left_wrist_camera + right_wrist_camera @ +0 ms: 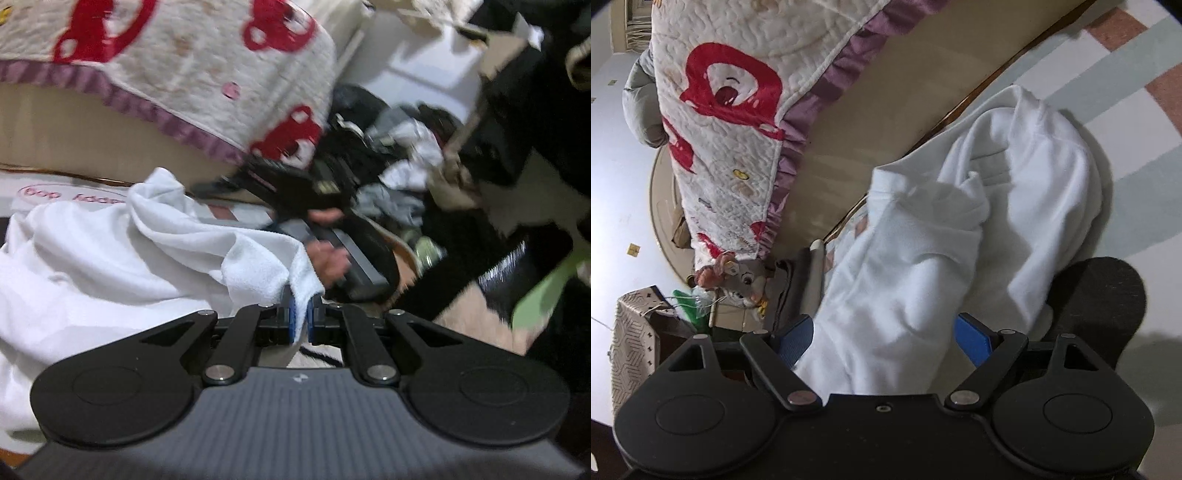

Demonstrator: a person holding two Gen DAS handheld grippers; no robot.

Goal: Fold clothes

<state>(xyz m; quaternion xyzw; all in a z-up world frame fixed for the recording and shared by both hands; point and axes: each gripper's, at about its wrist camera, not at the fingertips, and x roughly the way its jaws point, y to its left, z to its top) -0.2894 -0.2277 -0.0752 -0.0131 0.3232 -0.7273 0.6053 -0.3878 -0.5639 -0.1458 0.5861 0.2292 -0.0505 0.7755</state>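
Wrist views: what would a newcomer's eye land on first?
The white garment, bunched in front of both cameras: the left gripper pinches one edge, and the cloth runs between the right gripper's spread blue pads. Next, the quilt with red cartoon prints and purple trim, hanging behind it.

I see one white fleecy garment (110, 258), crumpled and unfolded, bunched in loose folds on the striped mat (1126, 122), its near edge lifted off the mat.
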